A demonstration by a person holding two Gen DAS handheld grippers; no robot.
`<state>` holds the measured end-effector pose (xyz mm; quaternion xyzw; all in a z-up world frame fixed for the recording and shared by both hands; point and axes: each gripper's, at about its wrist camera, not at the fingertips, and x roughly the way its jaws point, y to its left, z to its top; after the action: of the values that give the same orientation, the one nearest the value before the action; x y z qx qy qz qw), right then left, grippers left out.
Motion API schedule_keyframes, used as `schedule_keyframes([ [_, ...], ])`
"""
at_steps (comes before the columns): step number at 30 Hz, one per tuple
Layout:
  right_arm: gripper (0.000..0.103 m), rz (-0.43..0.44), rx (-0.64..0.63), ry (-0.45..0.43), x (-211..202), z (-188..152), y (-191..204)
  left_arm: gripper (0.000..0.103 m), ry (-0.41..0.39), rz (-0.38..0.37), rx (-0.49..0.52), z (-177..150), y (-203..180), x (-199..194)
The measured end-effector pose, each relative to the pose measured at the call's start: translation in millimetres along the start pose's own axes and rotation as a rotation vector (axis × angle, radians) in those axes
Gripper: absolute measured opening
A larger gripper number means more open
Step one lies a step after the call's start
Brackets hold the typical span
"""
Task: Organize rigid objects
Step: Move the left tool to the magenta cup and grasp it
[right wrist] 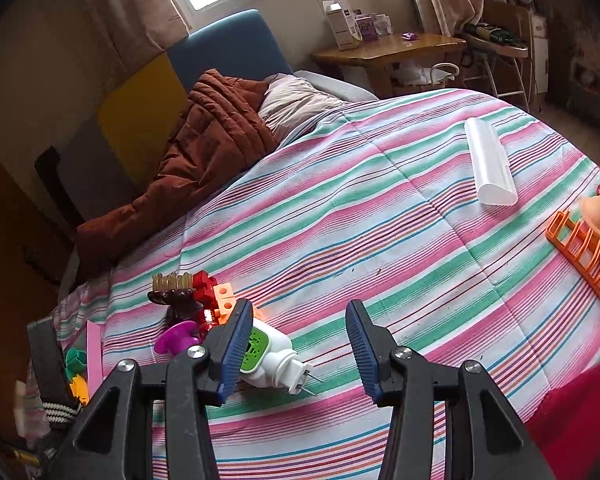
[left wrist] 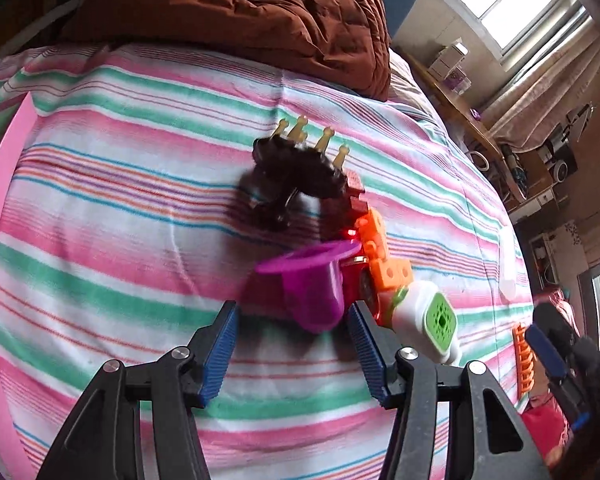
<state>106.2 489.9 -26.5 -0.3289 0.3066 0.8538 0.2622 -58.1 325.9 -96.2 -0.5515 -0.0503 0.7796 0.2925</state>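
Left wrist view: the left tongs [left wrist: 292, 322] stand wide open and hold nothing, their blue ribbed pads on either side of a purple cup [left wrist: 312, 284] that lies tipped on its side on the striped bedspread [left wrist: 120, 208]. The cup is the landmark here. Just beyond it lies a dark hair claw [left wrist: 296, 172] with pale teeth; touching its right side is a run of orange and red blocks [left wrist: 374, 248], and nearer the camera on that side a white plug-in device [left wrist: 424, 316] with a green face. The cup looks like thin hard plastic with a flared rim: probably light, stiff and somewhat slick, so a grip across the body below the rim seems safest. A pink bin edge [left wrist: 0, 208] shows far left of the cup.

Right wrist view: the right tongs [right wrist: 300, 344] are likewise spread wide and empty. The cup [right wrist: 176, 338] sits left of them, the device [right wrist: 272, 360] just behind the left pad. Far right of the cup lie a white tube [right wrist: 490, 164] and an orange rack [right wrist: 588, 256].
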Motion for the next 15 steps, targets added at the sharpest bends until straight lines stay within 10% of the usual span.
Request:
schedule_keyframes([
  [15,0.050,-0.011,0.013,0.043,12,-1,-7,0.048,-0.026,0.051,0.147,14,-3,12],
])
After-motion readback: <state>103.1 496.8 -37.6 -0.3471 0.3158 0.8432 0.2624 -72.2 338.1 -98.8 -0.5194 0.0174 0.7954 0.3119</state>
